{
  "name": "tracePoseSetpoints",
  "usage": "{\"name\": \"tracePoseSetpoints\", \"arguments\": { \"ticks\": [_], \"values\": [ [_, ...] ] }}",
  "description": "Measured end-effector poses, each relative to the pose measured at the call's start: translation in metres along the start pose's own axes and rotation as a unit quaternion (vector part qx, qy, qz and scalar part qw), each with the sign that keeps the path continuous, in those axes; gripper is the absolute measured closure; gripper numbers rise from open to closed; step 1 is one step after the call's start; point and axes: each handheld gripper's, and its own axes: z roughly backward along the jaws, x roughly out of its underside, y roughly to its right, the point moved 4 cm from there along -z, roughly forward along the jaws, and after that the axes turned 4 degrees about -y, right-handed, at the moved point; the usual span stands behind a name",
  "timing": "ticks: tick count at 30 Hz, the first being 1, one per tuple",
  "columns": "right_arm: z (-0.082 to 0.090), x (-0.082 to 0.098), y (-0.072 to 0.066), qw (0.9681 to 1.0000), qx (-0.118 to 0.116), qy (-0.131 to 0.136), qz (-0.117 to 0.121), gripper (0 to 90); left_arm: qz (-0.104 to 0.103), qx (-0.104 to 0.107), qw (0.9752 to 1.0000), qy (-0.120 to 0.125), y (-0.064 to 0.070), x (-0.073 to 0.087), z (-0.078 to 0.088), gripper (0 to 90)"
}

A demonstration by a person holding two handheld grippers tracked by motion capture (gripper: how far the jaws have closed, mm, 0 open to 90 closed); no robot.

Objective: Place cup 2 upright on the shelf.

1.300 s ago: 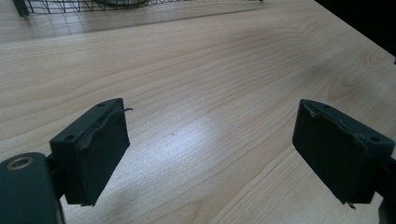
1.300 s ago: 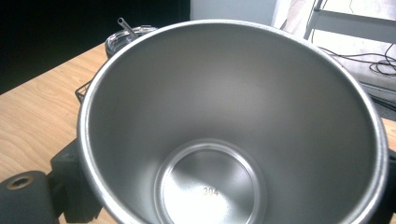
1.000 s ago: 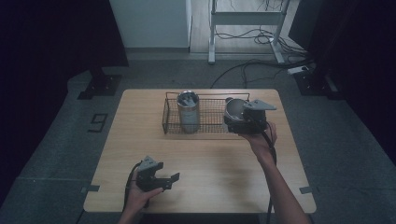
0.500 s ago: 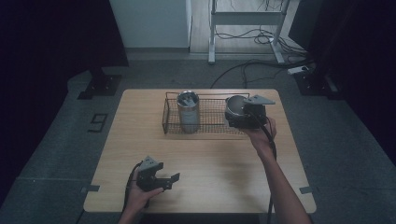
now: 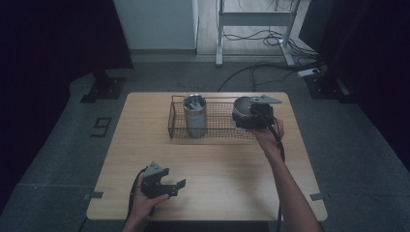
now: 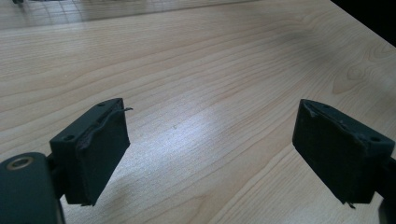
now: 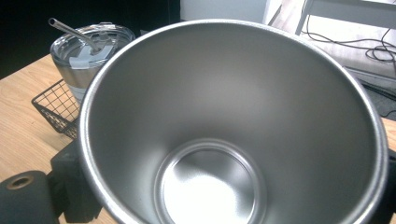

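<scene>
Nearest the person, well short of the wire basket (image 5: 212,126), the left gripper (image 5: 170,186) is resting low over the bare wooden table (image 5: 145,145); in the left gripper view its jaws are standing spread with nothing between them, only tabletop showing past the pads (image 6: 95,154).

Farther along, at the basket's right end, the right gripper (image 5: 252,116) is holding an open steel cup (image 7: 233,126). From the right gripper view the cup is sitting between the jaws, with a black pad visible against its lower left side, so the jaws are probably pinching the cup's wall, though the far pad is hidden behind the metal.

Beyond that, at the basket's left end, a lidded tumbler (image 5: 195,115) with a straw (image 7: 70,31) is standing upright inside the wire.

Setting the cup down well probably means keeping it upright, bringing it down inside the basket's right end clear of the wire rim, and staying well apart from the tumbler. Polished steel is likely slippery, so the grip should hold until the base is seated.
</scene>
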Motion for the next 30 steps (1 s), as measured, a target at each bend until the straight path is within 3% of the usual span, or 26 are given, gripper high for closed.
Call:
{"name": "tracePoseSetpoints", "arguments": {
  "ticks": [23,30],
  "values": [
    [-0.022,-0.014,0.015,0.9998,0.012,-0.012,-0.014,7.7,0.0,-0.002,1.0,-0.003,-0.002,0.0,0.0,10.9],
    [-0.038,-0.01,0.021,0.9995,0.014,-0.022,-0.019,7.7,0.001,-0.002,1.0,-0.003,-0.002,0.0,0.001,10.9]
  ]
}}
